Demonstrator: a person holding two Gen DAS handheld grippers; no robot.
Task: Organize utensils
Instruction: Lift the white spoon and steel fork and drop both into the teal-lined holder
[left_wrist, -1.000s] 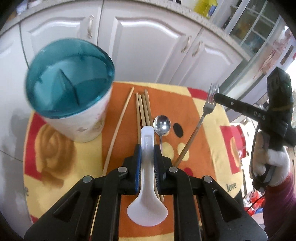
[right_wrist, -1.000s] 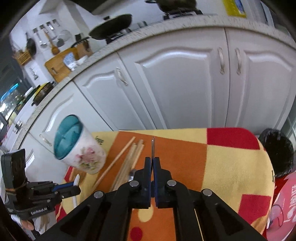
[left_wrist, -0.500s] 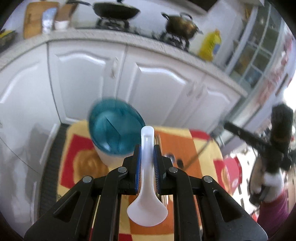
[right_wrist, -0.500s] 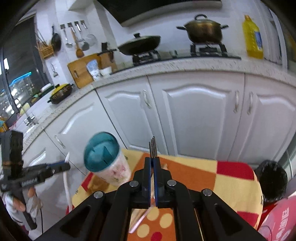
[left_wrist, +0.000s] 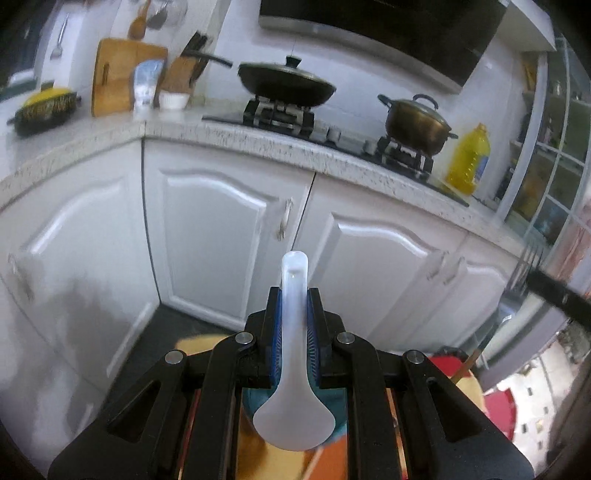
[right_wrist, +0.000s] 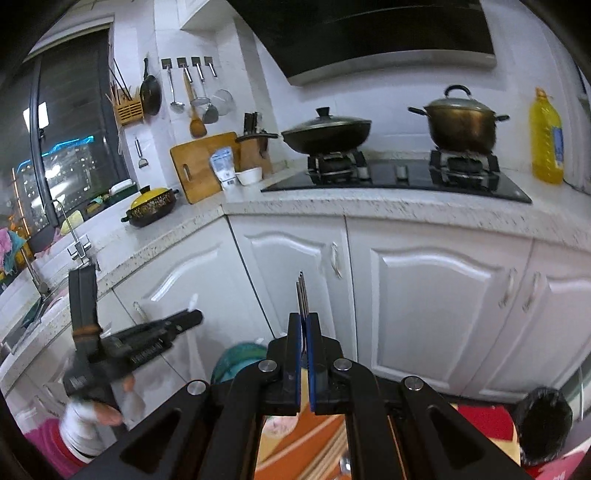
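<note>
Left gripper (left_wrist: 294, 314): jaws clamped on the white spoon (left_wrist: 293, 398), handle pointing forward, bowl above the teal cup (left_wrist: 334, 400).
Right gripper (right_wrist: 303, 332): jaws closed on the fork (right_wrist: 301, 295), tines forward.
Cup: below both grippers.

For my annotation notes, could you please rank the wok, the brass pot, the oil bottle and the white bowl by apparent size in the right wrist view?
1. Wok
2. Brass pot, nearly the wok's size
3. Oil bottle
4. White bowl
</note>
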